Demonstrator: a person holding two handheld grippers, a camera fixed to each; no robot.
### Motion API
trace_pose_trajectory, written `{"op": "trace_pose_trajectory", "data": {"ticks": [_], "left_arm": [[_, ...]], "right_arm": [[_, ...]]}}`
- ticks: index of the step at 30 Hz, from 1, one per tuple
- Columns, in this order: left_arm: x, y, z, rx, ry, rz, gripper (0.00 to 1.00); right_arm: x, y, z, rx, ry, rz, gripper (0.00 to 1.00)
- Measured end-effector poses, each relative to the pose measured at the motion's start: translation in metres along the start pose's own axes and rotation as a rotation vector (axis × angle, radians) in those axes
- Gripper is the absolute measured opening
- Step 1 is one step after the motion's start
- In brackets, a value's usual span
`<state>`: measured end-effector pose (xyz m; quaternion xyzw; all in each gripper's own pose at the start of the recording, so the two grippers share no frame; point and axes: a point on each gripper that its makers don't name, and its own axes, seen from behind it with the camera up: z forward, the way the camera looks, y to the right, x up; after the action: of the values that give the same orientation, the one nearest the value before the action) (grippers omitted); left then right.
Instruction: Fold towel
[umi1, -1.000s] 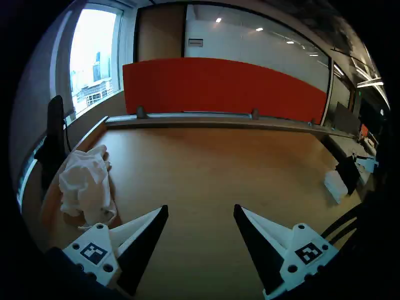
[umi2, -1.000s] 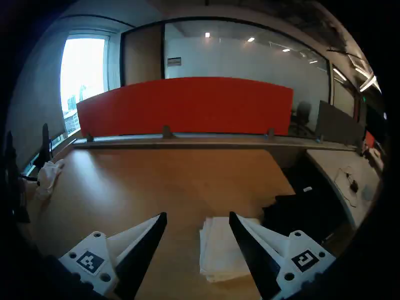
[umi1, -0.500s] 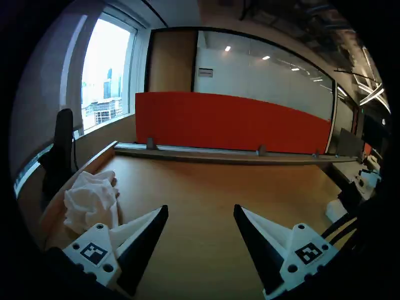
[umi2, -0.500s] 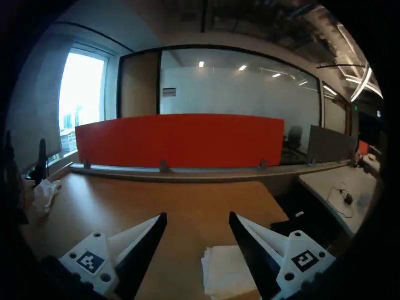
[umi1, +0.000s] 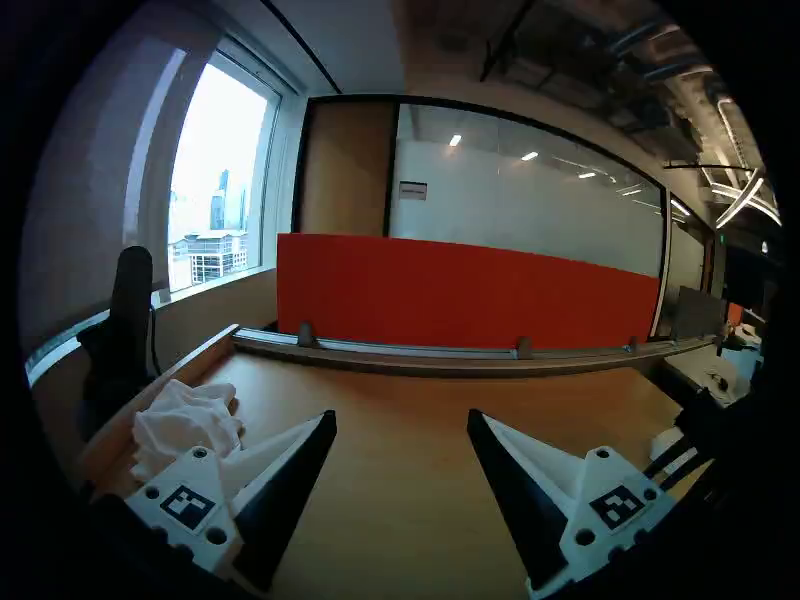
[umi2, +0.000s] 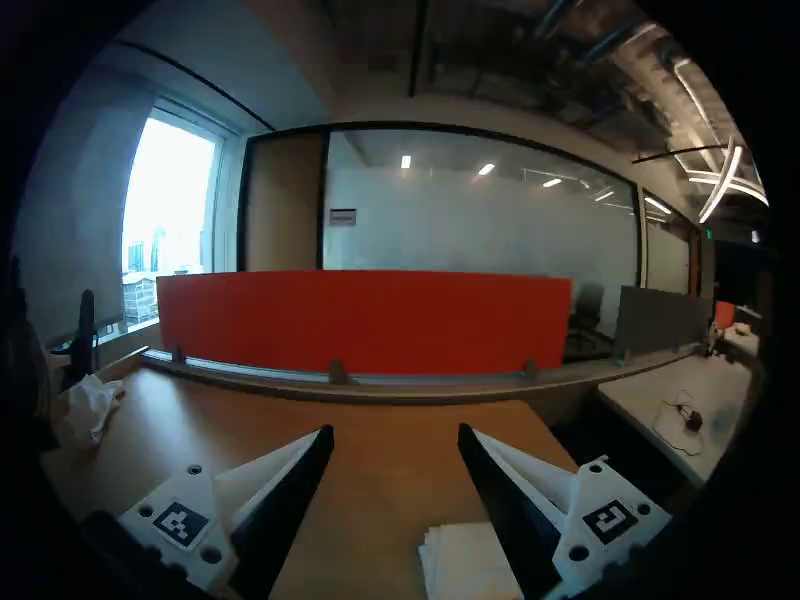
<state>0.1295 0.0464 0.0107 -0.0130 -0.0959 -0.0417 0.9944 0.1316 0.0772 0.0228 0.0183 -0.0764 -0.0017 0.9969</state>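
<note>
Crumpled towel (umi1: 182, 425) partly hidden behind left gripper (umi1: 400, 416).

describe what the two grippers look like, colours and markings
The left gripper and right gripper look alike. Each has two wedge-shaped jaws that taper to a point, white on the outer side and black on the inner face. Each jaw base carries a square black-and-white marker and small round holes.

Both views have tilted upward over the last second. The crumpled towel (umi1: 185, 425) has dropped to the lower left of the left gripper view. The folded stack (umi2: 465, 565) has slid to the bottom edge of the right gripper view.
</note>
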Motion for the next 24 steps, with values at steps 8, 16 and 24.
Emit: {"op": "trace_pose_trajectory", "data": {"ticks": [8,16,24], "left_arm": [[0.014,-0.011,-0.005,0.007,0.046,-0.009,0.97],[0.027,-0.010,-0.008,-0.006,0.085,-0.004,0.97],[0.034,-0.011,-0.006,-0.021,0.095,0.015,0.97]], "right_arm": [[0.005,-0.042,0.001,0.029,0.020,-0.017,0.96],[0.010,-0.084,0.004,0.051,0.041,-0.003,0.96],[0.019,-0.102,0.008,0.060,0.061,-0.002,0.96]]}}
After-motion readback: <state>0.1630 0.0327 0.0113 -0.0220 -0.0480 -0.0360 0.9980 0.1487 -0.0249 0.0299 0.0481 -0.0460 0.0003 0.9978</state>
